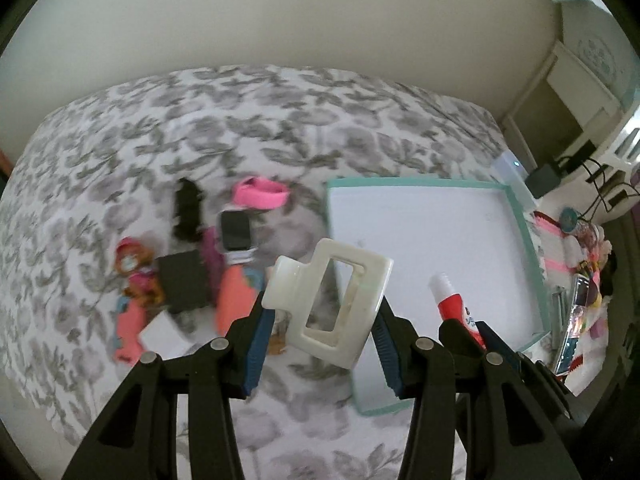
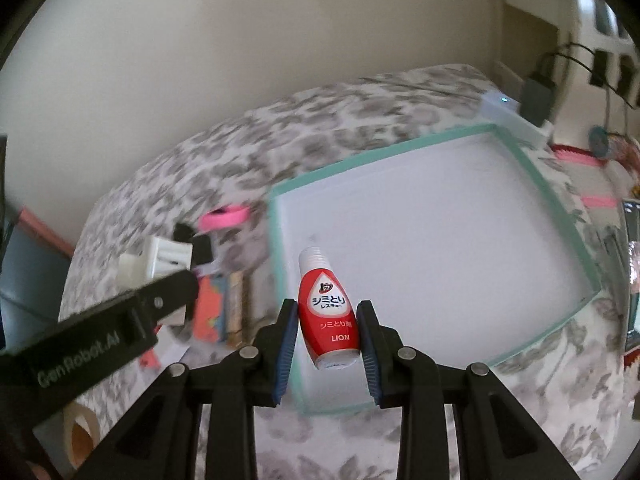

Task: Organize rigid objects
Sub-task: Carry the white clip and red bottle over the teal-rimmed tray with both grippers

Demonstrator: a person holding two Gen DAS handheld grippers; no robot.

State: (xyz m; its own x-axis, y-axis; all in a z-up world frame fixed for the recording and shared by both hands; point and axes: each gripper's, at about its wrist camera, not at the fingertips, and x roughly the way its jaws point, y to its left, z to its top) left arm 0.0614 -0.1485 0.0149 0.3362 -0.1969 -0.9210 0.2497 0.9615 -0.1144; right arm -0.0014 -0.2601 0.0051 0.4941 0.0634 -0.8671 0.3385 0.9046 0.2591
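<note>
A floral bedspread [image 1: 120, 128] carries the tray [image 1: 524, 240]. My left gripper [image 1: 324, 320] is clamped on the clip [image 1: 328, 304] above the tray's left edge; my right gripper [image 2: 328, 328] pinches the bottle [image 2: 328, 312] over its near-left corner (both, I judge, bound for the tray).

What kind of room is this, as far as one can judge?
Probably a bedroom: the items lie on a grey floral quilted bedspread, against a plain cream wall, with white shelf furniture in the corner.
</note>
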